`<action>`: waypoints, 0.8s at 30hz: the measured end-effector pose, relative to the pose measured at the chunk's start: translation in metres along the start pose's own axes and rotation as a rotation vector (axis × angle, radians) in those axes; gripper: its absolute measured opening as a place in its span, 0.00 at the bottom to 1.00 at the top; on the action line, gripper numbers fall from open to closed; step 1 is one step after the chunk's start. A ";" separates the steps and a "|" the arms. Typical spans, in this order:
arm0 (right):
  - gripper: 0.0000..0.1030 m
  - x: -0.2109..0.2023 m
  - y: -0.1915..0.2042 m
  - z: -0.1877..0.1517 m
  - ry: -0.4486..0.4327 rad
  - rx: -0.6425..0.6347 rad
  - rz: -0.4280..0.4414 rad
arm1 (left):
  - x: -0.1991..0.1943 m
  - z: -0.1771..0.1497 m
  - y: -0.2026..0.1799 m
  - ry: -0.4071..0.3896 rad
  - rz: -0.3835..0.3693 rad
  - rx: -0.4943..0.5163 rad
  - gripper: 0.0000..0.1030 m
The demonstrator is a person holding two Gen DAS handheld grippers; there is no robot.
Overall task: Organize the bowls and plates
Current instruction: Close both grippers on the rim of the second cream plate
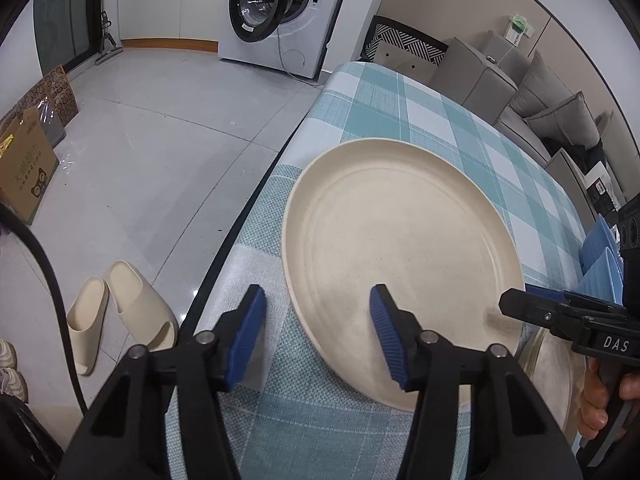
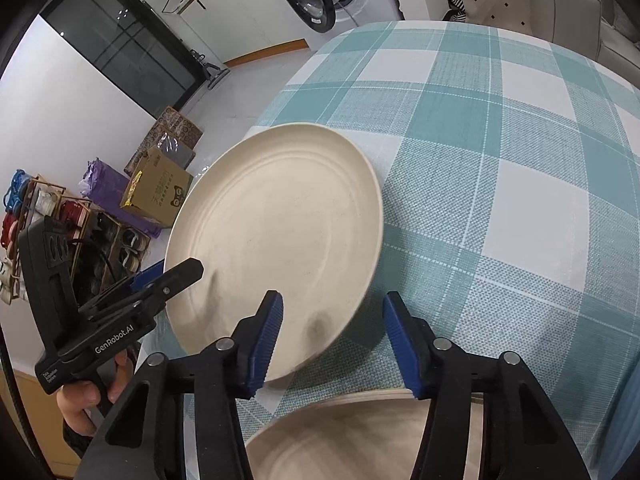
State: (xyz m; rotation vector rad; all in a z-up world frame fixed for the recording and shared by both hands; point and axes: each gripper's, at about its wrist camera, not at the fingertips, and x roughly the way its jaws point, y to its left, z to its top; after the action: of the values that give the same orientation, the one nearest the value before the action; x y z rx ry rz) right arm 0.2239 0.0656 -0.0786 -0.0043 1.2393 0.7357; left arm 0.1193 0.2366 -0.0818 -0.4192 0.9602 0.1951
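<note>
A large cream plate (image 1: 400, 256) lies near the left edge of the checked table; it also shows in the right wrist view (image 2: 276, 236). My left gripper (image 1: 318, 332) is open, its jaws straddling the plate's near left rim. My right gripper (image 2: 332, 340) is open, its jaws straddling the plate's near right rim; it shows from the side in the left wrist view (image 1: 516, 304). A second cream plate (image 2: 340, 436) lies just below the right gripper, partly hidden by it; its rim shows in the left wrist view (image 1: 552, 376).
The teal and white checked tablecloth (image 2: 500, 160) covers the table. Blue ridged items (image 1: 600, 256) stand at the table's right. Slippers (image 1: 120, 316), a cardboard box (image 1: 24, 176) and a washing machine (image 1: 276, 12) are on the floor beyond the table's left edge.
</note>
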 end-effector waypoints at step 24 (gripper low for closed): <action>0.23 -0.009 0.008 -0.010 -0.058 -0.084 -0.116 | -0.011 -0.005 -0.016 -0.037 0.026 0.098 0.24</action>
State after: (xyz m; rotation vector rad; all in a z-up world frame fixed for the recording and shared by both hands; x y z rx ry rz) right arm 0.2101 0.0632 -0.0713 -0.1219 1.1425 0.6818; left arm 0.1146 0.2201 -0.0715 -0.3119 0.9348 0.1780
